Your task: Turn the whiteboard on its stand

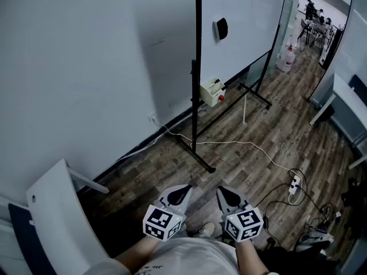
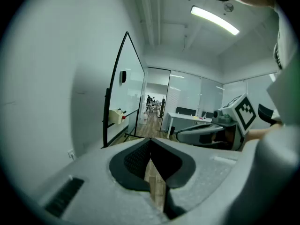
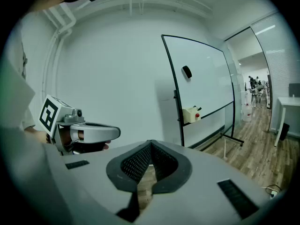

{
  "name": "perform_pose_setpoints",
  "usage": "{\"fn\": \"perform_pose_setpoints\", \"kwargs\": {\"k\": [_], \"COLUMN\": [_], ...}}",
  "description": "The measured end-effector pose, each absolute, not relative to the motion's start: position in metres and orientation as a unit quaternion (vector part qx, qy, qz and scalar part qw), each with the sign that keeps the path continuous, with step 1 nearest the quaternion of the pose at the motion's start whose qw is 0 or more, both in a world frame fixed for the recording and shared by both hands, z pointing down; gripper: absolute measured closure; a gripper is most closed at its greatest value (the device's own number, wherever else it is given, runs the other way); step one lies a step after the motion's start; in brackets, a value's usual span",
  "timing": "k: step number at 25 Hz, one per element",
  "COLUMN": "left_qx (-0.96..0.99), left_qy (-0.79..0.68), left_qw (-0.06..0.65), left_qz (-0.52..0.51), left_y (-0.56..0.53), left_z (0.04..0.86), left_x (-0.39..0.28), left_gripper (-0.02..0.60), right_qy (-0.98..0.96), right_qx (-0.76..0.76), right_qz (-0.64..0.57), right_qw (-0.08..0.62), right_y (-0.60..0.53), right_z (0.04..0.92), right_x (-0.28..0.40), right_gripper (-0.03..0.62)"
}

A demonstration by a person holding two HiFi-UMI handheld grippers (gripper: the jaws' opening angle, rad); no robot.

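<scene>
While whiteboard [image 1: 246, 39] shows throughout, ceiling light [image 2: 214, 20] left gripper view only

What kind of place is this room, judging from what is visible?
Most likely an office or meeting room: a whiteboard on a floor stand beside the wall, glass partitions, and a white desk further back. A power strip lies on the wood-pattern floor.

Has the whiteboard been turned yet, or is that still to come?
Nothing looks done yet: the whiteboard stands on its stand, well ahead and untouched. In hand: nothing, as the left gripper and right gripper are both shut and empty, side by side. Still left: reaching the board, gripping it, turning it.
</scene>
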State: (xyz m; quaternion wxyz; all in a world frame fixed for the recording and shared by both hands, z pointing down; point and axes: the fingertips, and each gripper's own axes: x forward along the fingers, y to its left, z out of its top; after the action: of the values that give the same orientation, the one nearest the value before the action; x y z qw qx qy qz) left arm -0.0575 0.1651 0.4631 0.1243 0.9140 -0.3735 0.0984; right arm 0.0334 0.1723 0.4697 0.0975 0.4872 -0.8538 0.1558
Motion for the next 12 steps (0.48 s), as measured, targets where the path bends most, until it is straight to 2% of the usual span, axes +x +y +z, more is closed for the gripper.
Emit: {"fn": "perform_pose_setpoints", "kwargs": {"k": [12], "left_qx": [0.918], "left_qy": [-0.366], "left_qw": [0.124], "left_qz": [0.093], "left_y": [0.163], "left_z": [0.463], "left_x": [-0.075], "left_gripper": [0.571], "right_qy": [-0.846], "right_qx": [0.503], "right_qz": [0.158], "right_qw": [0.084], "right_y": [0.170], "right_z": [0.466], "right_x": [0.017], "right_gripper": [0.588]}}
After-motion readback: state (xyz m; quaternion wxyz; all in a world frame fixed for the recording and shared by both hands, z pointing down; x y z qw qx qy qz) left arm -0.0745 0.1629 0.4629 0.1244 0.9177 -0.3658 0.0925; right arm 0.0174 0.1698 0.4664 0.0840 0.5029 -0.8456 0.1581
